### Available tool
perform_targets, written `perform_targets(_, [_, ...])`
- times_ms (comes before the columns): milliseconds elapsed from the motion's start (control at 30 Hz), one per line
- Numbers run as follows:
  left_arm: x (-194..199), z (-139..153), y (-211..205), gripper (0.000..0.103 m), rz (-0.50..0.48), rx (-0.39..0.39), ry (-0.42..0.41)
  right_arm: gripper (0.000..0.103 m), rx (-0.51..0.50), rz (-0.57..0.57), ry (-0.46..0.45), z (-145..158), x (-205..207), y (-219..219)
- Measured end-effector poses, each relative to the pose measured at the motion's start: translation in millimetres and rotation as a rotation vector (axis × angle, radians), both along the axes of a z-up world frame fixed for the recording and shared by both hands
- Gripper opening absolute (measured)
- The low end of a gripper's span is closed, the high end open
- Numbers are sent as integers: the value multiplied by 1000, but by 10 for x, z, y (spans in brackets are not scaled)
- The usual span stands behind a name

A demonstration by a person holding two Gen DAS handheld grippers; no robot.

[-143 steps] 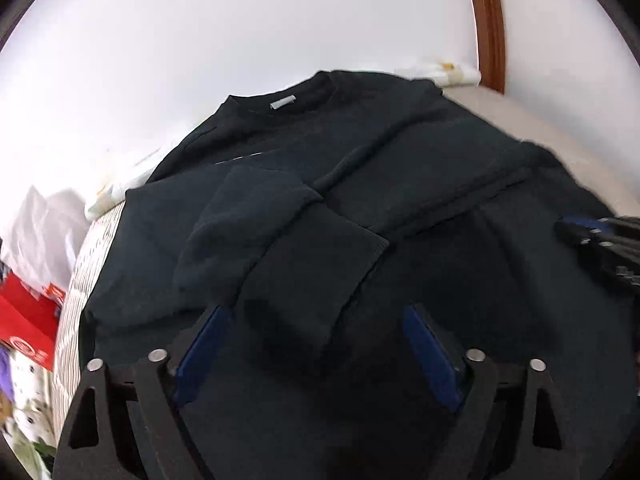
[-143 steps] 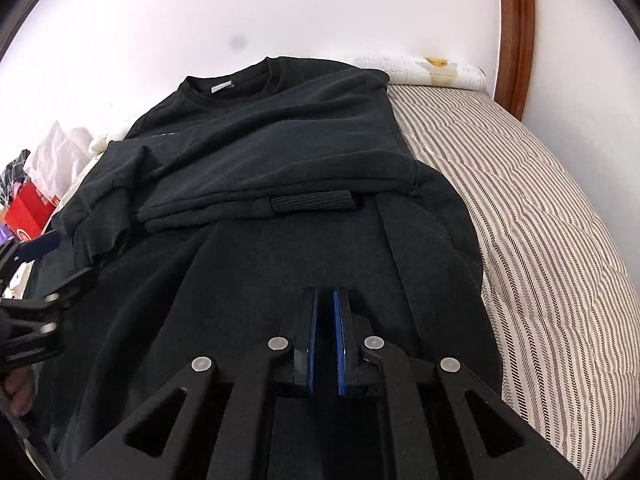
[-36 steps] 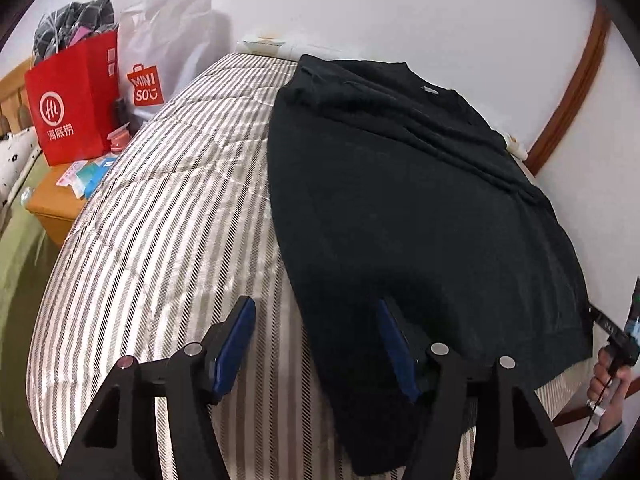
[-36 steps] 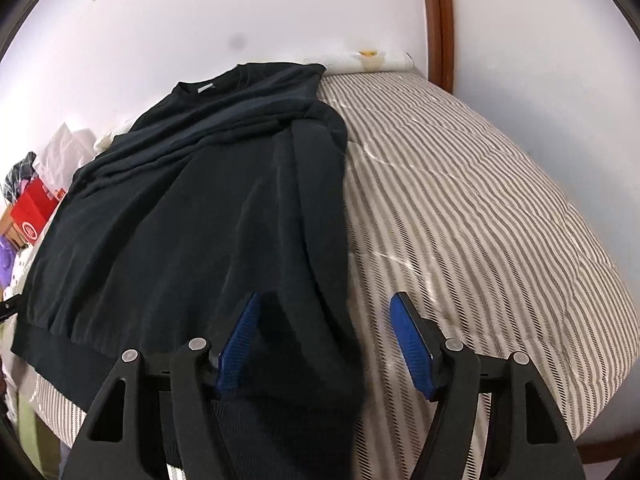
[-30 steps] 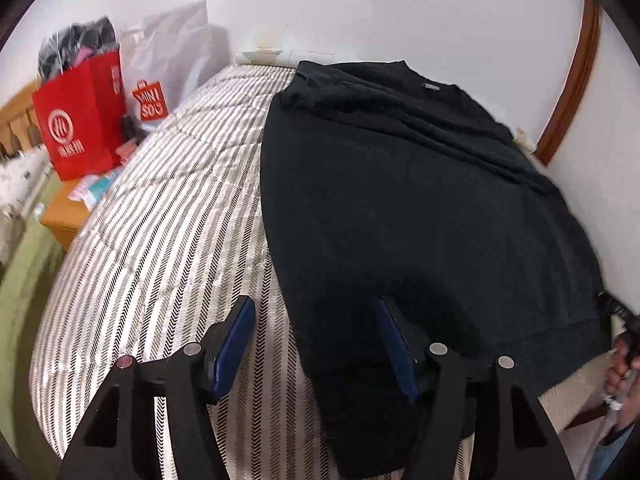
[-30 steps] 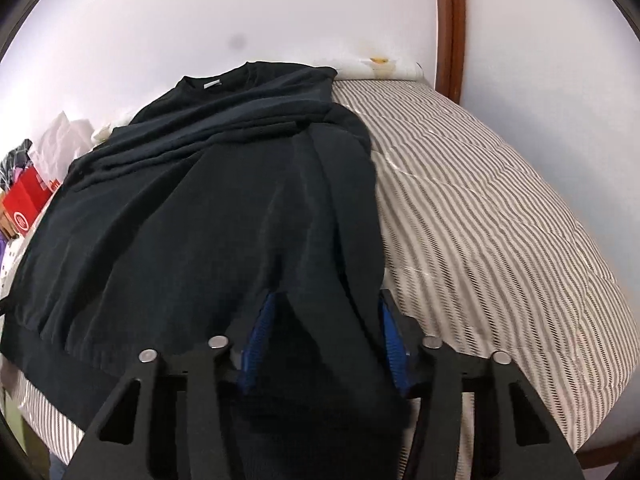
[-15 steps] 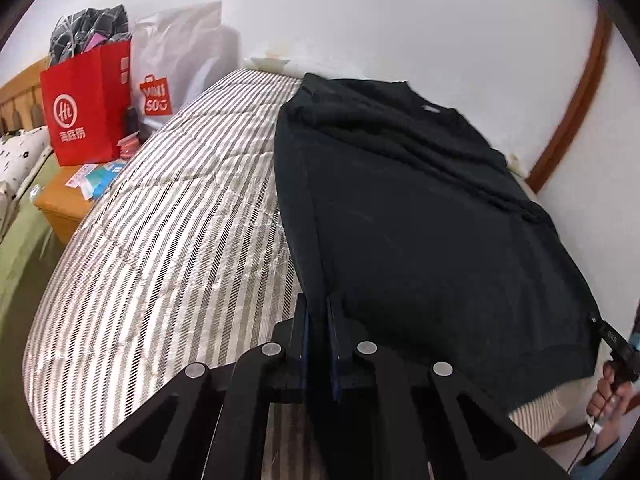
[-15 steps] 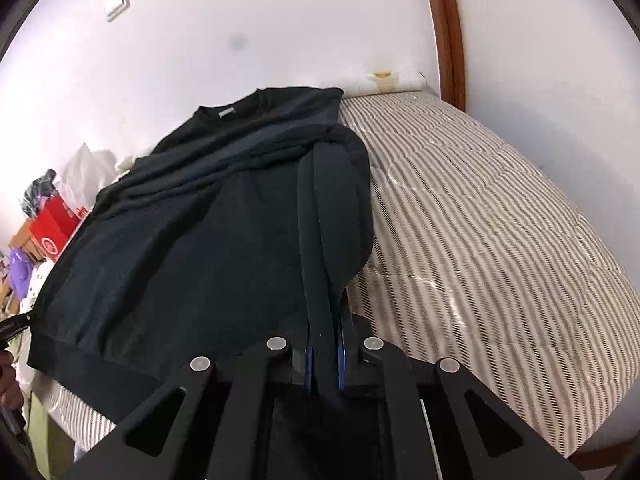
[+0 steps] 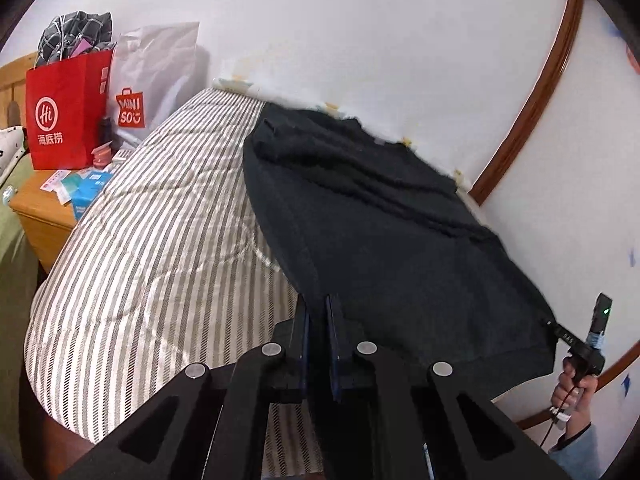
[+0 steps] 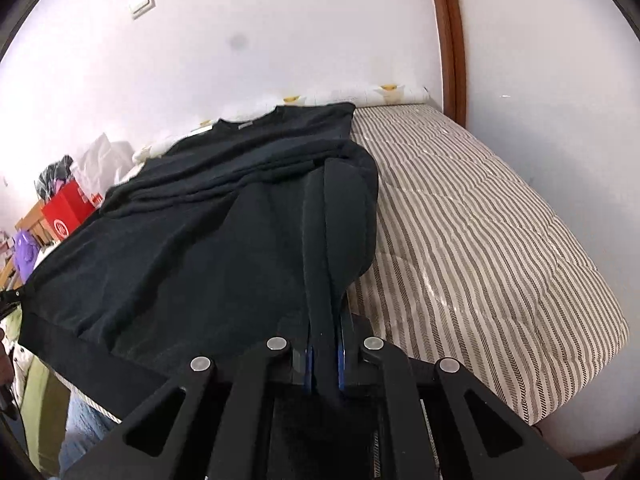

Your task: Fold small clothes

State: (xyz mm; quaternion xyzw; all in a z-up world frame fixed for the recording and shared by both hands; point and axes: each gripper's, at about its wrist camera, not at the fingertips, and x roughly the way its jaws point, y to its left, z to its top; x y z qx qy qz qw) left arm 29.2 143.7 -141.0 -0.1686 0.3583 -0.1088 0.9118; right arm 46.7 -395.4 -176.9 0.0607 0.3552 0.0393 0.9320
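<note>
Black sweatshirt (image 9: 384, 236) lies lengthwise on the striped mattress (image 9: 160, 248) — collar at the wall edge, hem lifted off the near edge; left gripper (image 9: 318, 320) and right gripper (image 10: 323, 344) each clamp a hem corner; red bag (image 9: 66, 110) on a wooden nightstand (image 9: 38, 208).

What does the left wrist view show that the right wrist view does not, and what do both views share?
Only the left wrist view shows the white Miniso bag, the wooden nightstand and the person's hand holding the right gripper's handle. Only the right wrist view shows the wall switch and the bare striped mattress to the sweater's right. Both show the black sweater on the bed, the red bag, and a gripper shut on the sweater's hem: left gripper, right gripper.
</note>
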Motion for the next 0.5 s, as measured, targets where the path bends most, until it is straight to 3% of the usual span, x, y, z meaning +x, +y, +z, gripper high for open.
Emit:
perform_targets(333, [230, 457, 107, 8, 25, -49, -147, 8, 13, 18, -137, 588, 246, 129])
perform_targets(500, [527, 631, 157, 8, 55, -59, -170, 8, 22, 16, -187, 818, 521, 147])
